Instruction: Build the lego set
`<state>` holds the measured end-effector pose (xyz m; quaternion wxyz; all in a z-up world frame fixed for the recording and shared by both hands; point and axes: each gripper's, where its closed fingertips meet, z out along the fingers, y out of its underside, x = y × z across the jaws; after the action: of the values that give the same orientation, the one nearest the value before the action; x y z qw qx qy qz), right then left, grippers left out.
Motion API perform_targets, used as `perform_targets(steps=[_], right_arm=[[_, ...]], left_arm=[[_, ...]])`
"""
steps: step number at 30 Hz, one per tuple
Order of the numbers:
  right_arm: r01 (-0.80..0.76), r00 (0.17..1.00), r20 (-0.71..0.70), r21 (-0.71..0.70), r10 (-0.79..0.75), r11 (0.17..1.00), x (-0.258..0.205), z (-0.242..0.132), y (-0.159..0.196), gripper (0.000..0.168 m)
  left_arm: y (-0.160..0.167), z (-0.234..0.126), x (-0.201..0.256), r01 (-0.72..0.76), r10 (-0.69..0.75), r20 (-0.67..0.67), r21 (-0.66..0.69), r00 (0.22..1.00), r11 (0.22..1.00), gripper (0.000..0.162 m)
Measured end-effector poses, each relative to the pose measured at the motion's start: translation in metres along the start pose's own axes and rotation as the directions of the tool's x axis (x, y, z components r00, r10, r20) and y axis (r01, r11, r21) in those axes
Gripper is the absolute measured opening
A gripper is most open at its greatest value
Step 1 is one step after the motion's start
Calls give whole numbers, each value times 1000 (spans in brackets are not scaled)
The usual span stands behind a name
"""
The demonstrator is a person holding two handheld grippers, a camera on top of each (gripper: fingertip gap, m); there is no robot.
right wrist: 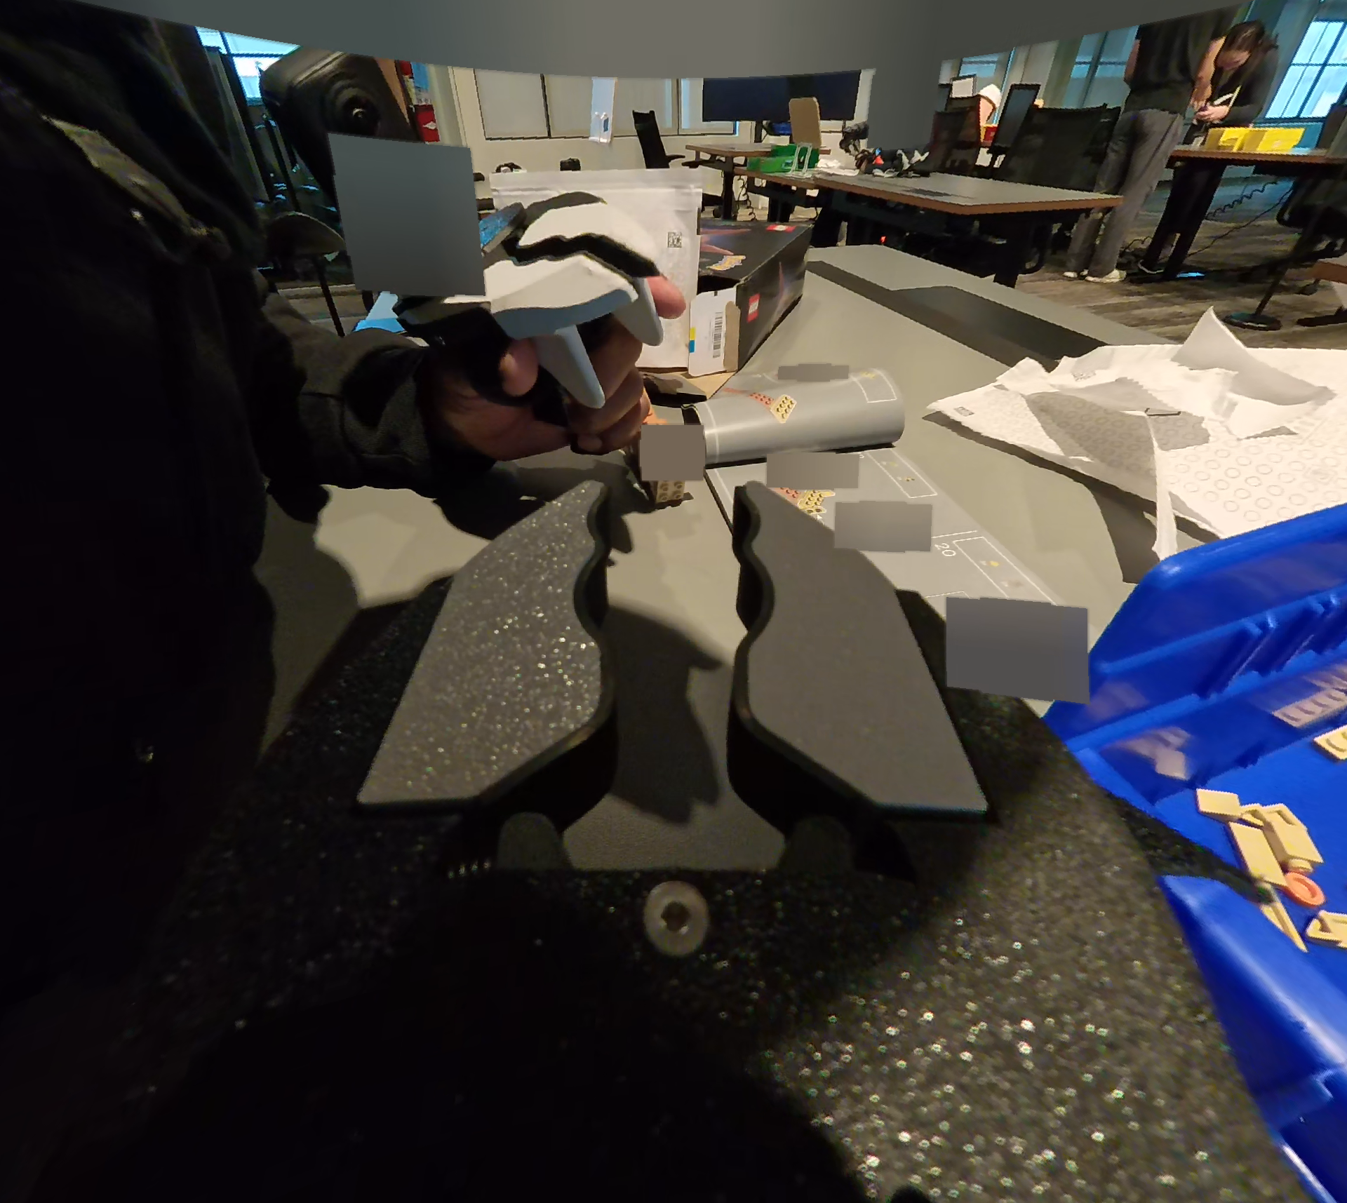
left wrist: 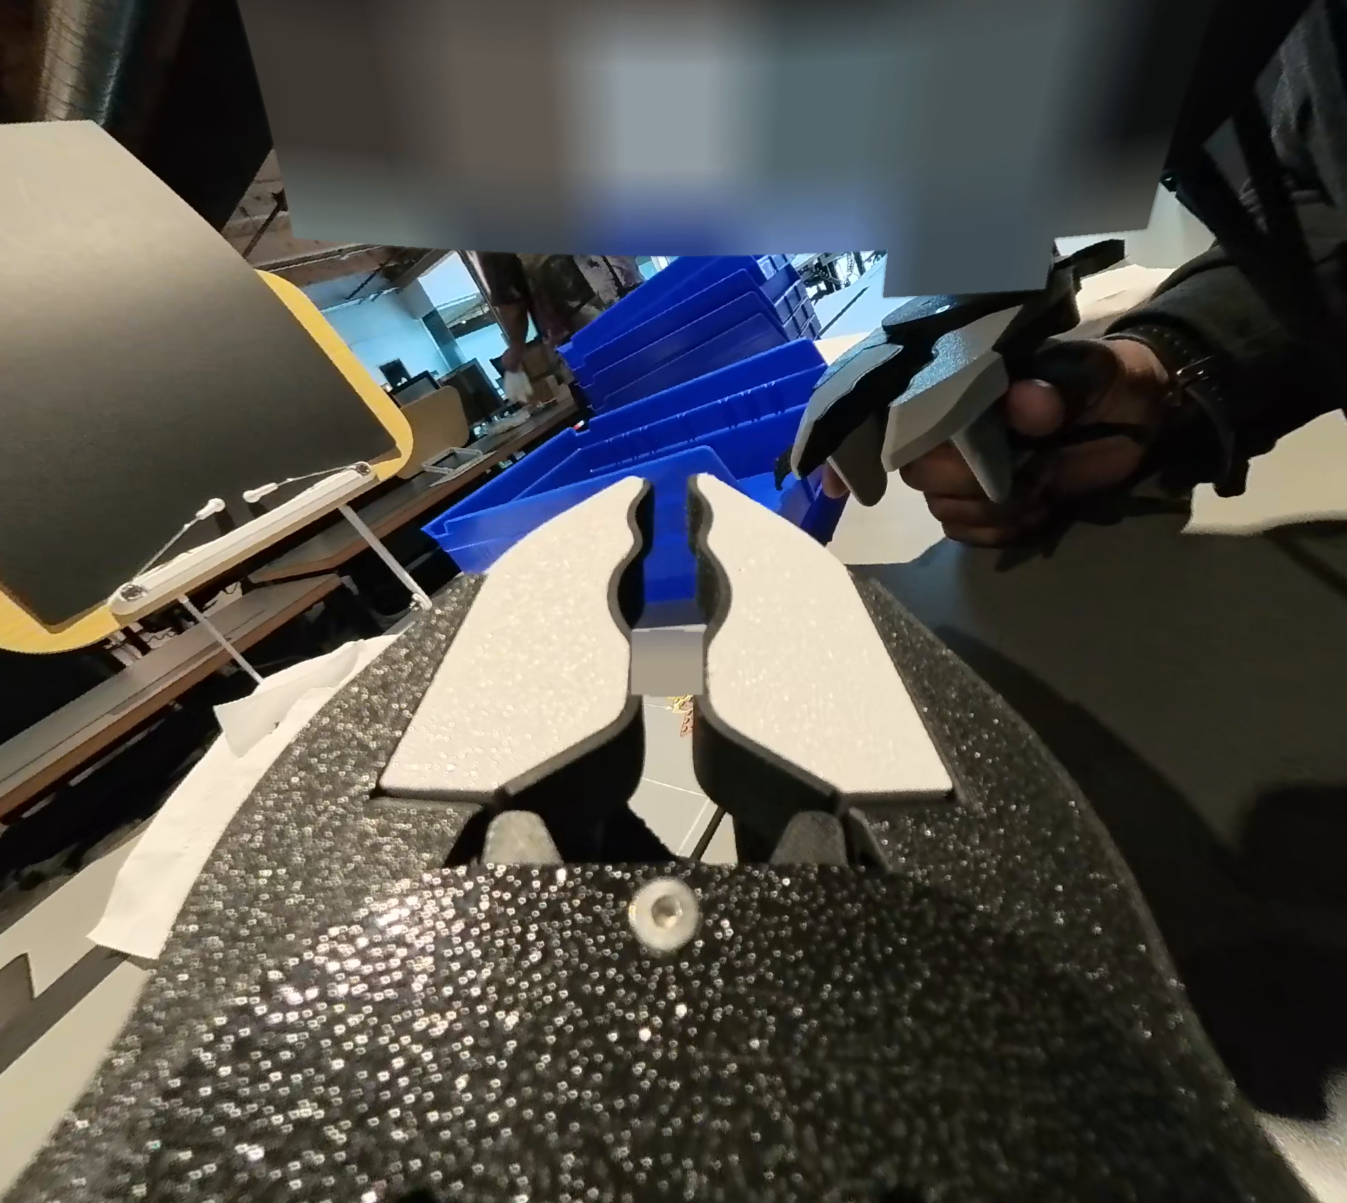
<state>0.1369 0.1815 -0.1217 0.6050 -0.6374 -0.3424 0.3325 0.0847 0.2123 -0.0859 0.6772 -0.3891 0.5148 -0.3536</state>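
In the right wrist view my right gripper (right wrist: 670, 516) is open and empty, low over the grey table (right wrist: 437, 548). A small tan lego assembly (right wrist: 669, 490) stands on the table just beyond its fingertips, beside the open instruction booklet (right wrist: 802, 417). My left gripper (right wrist: 634, 286) is held up in a hand above and behind that assembly. In the left wrist view the left gripper (left wrist: 668, 486) shows a narrow gap with nothing in it and points at the blue bins (left wrist: 729, 381). The right gripper (left wrist: 827, 476) shows there at the right, by the bins.
A blue bin (right wrist: 1137, 643) with loose tan pieces (right wrist: 1268, 840) sits at the right. Torn white paper bags (right wrist: 1203, 439) lie at the back right. The lego box (right wrist: 758, 279) and a white bag (right wrist: 619, 191) stand behind the booklet. A dark panel (left wrist: 146, 330) stands at the left. My right fingertips sit around 8 centimeters from my left ones.
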Motion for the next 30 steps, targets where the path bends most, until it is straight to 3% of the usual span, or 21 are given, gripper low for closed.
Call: perform_targets(steps=[11,21,30], right_arm=[[-17,1000,-13,15,17,1000,4,-2,-3,30],[38,975,-224,150,-3,988,60,-45,-56,27],[58,966,-259,143,-20,988,69,-53,-57,24]], left_arm=[[0,-1,0,-5,5,1,-6,1000,1000,7],[-9,-5,-3,-33,33,18,9,999,999,7],[-13,-8,-9,-24,23,44,13,999,1000,8]])
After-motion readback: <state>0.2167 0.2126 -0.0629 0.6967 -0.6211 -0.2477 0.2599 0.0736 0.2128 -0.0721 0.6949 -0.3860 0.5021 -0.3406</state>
